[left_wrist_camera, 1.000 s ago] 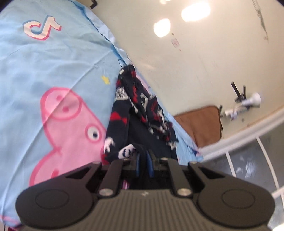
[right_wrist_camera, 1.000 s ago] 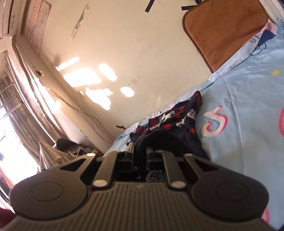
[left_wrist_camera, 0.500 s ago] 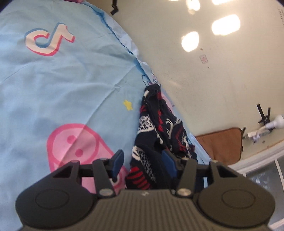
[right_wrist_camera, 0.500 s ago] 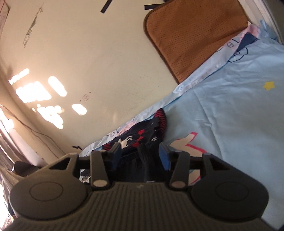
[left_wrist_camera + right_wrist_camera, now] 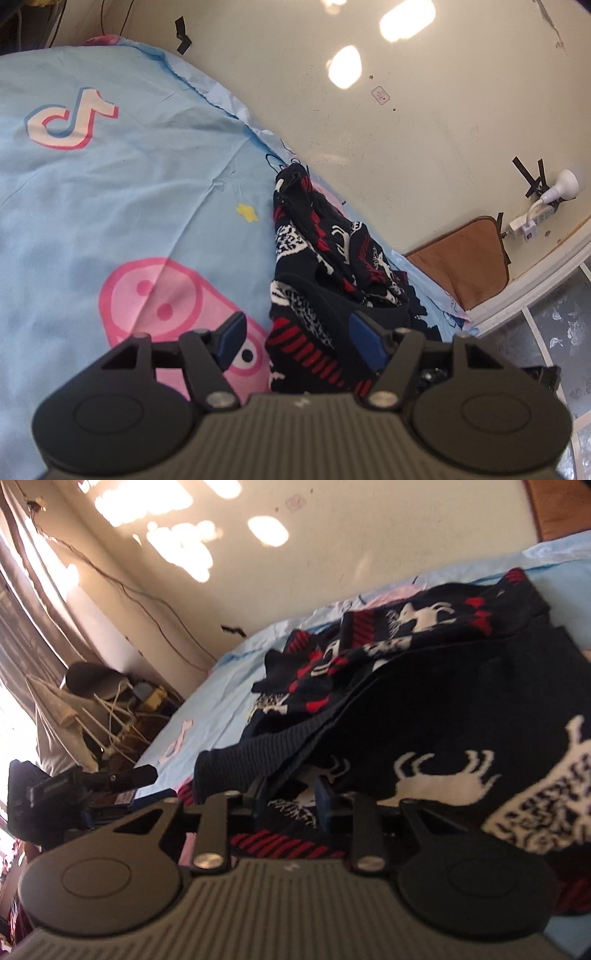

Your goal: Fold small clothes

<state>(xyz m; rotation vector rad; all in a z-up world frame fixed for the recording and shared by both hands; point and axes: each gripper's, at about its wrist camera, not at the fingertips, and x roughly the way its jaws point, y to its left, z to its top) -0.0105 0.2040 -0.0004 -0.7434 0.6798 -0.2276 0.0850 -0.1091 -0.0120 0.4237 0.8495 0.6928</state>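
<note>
Navy sweater (image 5: pixel 325 266) knitted with white reindeer, red stripes and red diamonds. Pale blue sheet (image 5: pixel 129 192) printed with a pink cartoon pig, a small yellow star, a white-pink-blue music-note logo. Brown cushion (image 5: pixel 465 269). Cream wall (image 5: pixel 424 147). Black gripper (image 5: pixel 295 341), blue pads (image 5: pixel 231 334).

ribbed knit sweater (image 5: pixel 461 709), matt

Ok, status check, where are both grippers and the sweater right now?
Left gripper open, sweater between its fingers. Right gripper open, low against the knit. Sweater bunched on blue bedsheet, near the wall-side edge. Nothing in the way.
</note>
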